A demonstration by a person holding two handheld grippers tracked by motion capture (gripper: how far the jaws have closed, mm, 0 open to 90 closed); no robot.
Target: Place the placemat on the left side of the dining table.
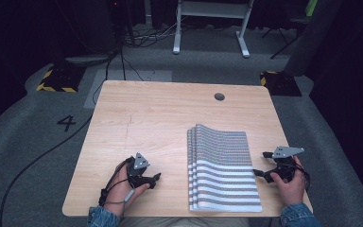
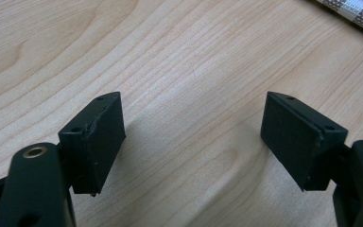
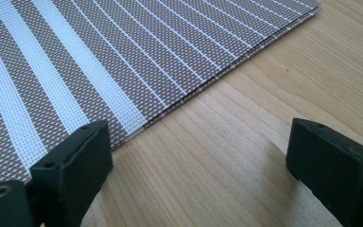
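On the near right of the table (image 1: pixel 137 113) lies the stack of striped mats (image 1: pixel 223 165), both my left gripper (image 1: pixel 153 179) and right gripper (image 1: pixel 261 164) open and empty, so I should slide one jaw low under the top mat's edge only.

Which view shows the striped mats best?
The high view: the whole stack of striped mats lies on the table. The right gripper view gives a close look at one edge and the weave; the left gripper view catches just a corner.
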